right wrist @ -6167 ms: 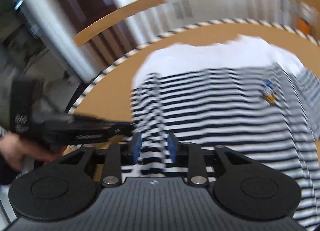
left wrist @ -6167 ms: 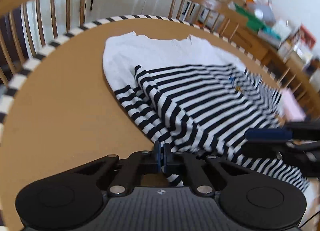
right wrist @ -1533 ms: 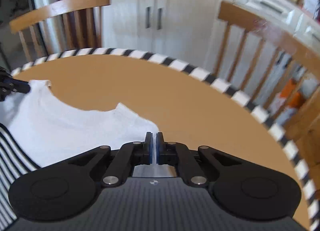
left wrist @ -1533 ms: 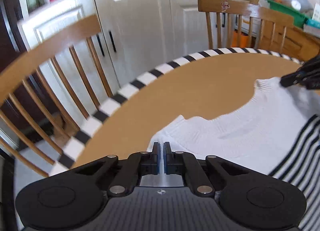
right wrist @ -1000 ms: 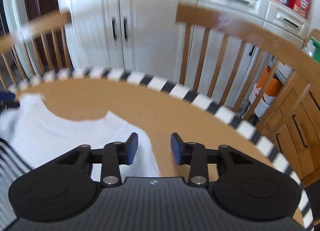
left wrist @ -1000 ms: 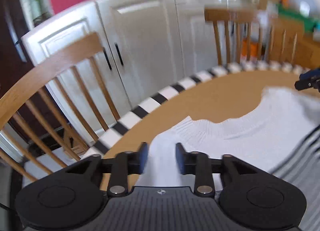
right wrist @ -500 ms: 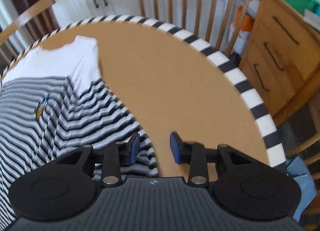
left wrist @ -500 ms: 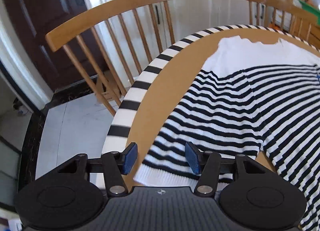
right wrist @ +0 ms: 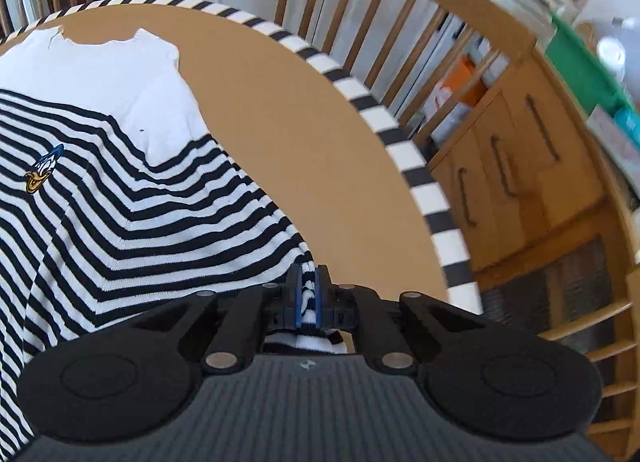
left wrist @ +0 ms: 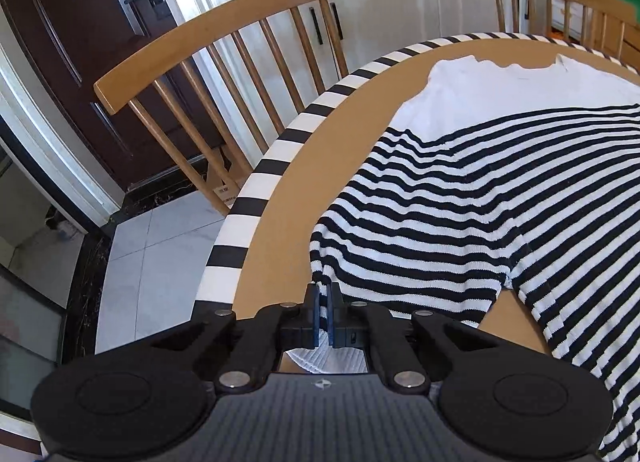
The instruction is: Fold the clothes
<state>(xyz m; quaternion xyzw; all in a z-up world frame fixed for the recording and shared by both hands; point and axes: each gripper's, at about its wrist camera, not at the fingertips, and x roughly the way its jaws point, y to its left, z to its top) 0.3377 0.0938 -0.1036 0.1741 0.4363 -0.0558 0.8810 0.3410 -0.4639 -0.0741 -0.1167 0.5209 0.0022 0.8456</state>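
Sweater point(left wrist: 480, 198) lies flat on the counter point(left wrist: 320, 150), sleeves spread. Half a second ago both tongs were apart; now left tongs point(left wrist: 323, 312) and right tongs point(right wrist: 307, 296) are each clamped on a sleeve cuff. Sleeves look ready to fold inward.

A round tan wooden table point(left wrist: 344, 130) with a black-and-white striped rim carries a spread navy-and-white striped knit sweater point(left wrist: 500, 190).
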